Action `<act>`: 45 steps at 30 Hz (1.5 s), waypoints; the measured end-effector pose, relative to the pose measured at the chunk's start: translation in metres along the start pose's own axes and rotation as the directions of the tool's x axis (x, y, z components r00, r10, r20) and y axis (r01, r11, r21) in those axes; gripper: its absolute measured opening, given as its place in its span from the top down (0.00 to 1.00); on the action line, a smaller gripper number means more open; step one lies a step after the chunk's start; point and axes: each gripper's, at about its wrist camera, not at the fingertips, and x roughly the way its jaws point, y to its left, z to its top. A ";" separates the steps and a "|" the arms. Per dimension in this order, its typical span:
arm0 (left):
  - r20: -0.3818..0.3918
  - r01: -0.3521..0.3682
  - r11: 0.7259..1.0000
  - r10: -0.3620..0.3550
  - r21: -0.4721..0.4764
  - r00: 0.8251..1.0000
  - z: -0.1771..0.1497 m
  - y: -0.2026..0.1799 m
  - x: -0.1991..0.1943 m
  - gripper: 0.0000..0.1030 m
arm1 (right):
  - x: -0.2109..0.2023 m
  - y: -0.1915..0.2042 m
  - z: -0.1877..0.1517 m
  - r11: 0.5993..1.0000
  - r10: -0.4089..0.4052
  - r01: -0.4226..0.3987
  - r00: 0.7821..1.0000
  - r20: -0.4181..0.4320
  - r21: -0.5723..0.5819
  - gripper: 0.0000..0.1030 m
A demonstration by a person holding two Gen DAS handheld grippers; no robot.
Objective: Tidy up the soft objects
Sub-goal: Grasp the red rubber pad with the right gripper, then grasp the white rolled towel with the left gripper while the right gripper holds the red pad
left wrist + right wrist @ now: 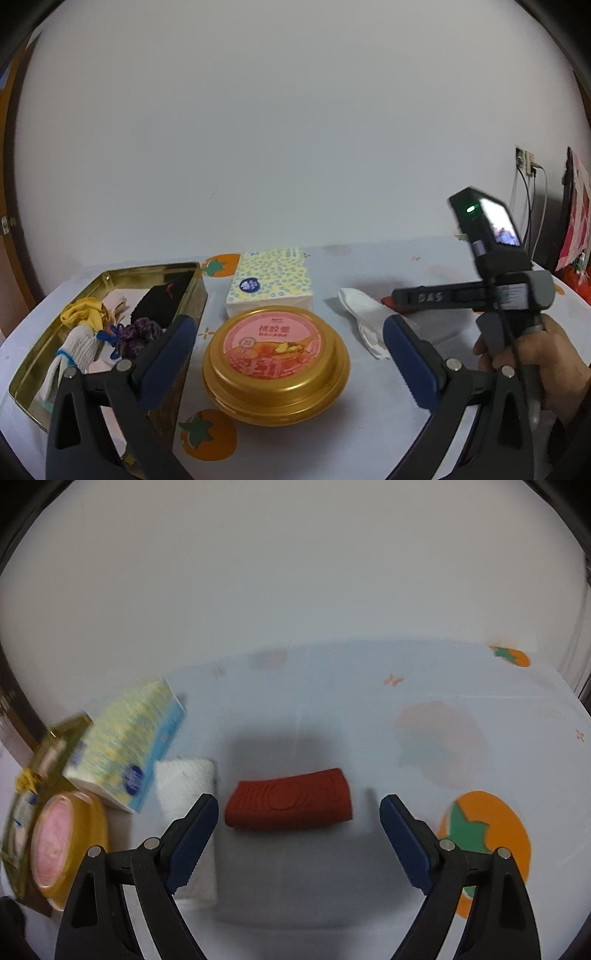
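Note:
A gold tin box (192, 291) at the left holds soft items: a yellow cloth (82, 314), a white knit glove (75, 350), a purple item (142, 332) and a black cloth (159, 302). My left gripper (288, 354) is open and empty above a round gold container (277, 365). A white tissue (364, 314) lies to its right; it also shows in the right wrist view (186, 779). My right gripper (297, 830) is open and empty, hovering just in front of a red folded cloth (290, 803) on the table. The right gripper shows in the left wrist view (395, 295).
A yellow-patterned tissue pack (271, 280) lies behind the round container, also in the right wrist view (125, 742). The tablecloth (424, 701) is pale blue with orange persimmon prints (487, 834). A white wall stands behind the table. Cables and a socket (526, 162) are at the far right.

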 end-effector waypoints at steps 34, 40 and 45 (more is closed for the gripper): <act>-0.264 -0.009 1.000 0.003 -0.022 0.965 0.033 -0.104 0.113 0.13 | -0.037 -0.113 -0.008 0.955 -0.209 0.184 0.974 0.087 0.235 0.22; -0.397 -0.043 0.997 0.015 -0.060 0.918 0.028 -0.103 0.154 0.27 | -0.052 -0.119 -0.006 0.945 -0.219 0.173 0.965 0.142 0.278 0.22; -0.439 -0.110 0.988 0.054 -0.104 0.897 0.025 -0.097 0.167 0.27 | -0.054 -0.113 -0.006 0.951 -0.209 0.165 0.967 0.149 0.263 0.22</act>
